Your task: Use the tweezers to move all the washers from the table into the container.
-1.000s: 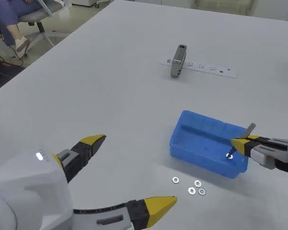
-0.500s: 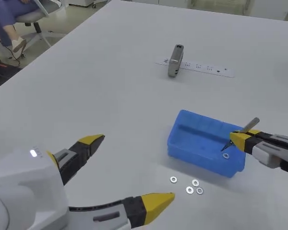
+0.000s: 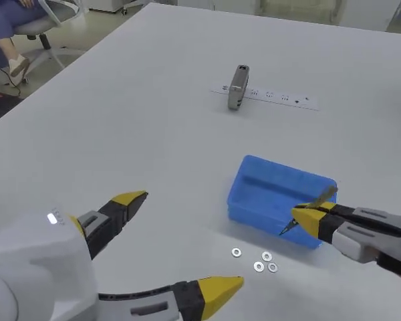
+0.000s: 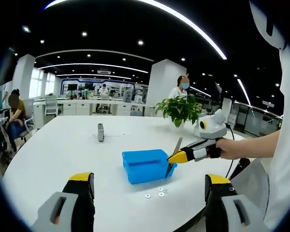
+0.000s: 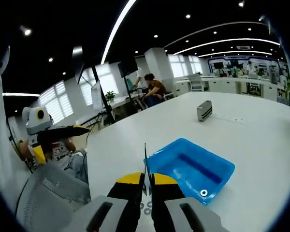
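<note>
1. Markings on the power strip (image 3: 281, 98) are too small to read.
2. Right gripper (image 3: 302, 218) is clamped tight on the tweezers (image 5: 145, 162), whose tips hang at the near edge of the blue container (image 3: 254, 207).
3. Four washers (image 3: 258, 266) lie on the table (image 3: 120, 120) just in front of the container, and one washer (image 5: 203, 193) rests inside it.
4. Left gripper (image 3: 180, 244) gapes wide, off to the left of the washers.

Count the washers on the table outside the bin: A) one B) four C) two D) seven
B: four washers lie in a loose cluster on the table, just in front of the blue bin.
</note>
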A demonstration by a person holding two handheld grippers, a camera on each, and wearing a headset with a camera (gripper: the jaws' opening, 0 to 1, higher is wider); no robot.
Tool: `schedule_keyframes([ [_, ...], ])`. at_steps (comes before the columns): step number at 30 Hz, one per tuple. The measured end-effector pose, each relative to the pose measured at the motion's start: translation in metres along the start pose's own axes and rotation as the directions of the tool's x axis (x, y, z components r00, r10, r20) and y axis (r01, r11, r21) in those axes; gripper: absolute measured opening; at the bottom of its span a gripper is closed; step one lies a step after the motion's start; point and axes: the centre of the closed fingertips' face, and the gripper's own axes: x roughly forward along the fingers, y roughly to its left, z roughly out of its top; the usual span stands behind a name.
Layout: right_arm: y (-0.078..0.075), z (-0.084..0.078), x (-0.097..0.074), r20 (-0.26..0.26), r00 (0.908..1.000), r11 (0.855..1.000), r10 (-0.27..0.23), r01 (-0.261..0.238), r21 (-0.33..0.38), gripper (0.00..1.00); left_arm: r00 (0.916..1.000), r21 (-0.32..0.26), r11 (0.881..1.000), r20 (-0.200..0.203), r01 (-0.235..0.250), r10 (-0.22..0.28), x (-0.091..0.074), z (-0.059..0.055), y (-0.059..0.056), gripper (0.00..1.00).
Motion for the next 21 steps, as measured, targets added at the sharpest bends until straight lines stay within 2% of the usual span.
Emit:
schedule_keyframes([
  [3, 0.001, -0.016, 0.005, -0.028, 0.9996, 1.0, 0.009, -0.008, 0.021, 0.03, 1.0, 0.003, 1.0, -0.004, 0.003, -0.003, 0.0, -0.001, -0.002, 0.97],
  [7, 0.004, -0.03, 0.01, -0.069, 0.9974, 1.0, 0.018, -0.016, 0.02, 0.03, 1.0, 0.003, 1.0, -0.006, 0.004, -0.004, -0.001, -0.002, -0.002, 0.97],
  [11, 0.006, -0.036, 0.014, -0.091, 0.9955, 1.0, 0.026, -0.025, 0.011, 0.03, 0.9999, 0.005, 1.0, -0.01, 0.0, 0.0, -0.003, -0.003, 0.0, 0.97],
  [19, 0.006, -0.044, 0.015, -0.129, 0.9911, 0.998, 0.032, -0.039, -0.05, 0.03, 0.9999, 0.002, 1.0, -0.014, -0.003, 0.003, -0.004, -0.004, 0.001, 0.97],
  [21, 0.007, -0.045, 0.014, -0.142, 0.9893, 0.995, 0.031, -0.045, -0.094, 0.03, 0.9998, 0.004, 1.0, -0.019, -0.001, 0.001, -0.003, -0.005, 0.0, 0.97],
])
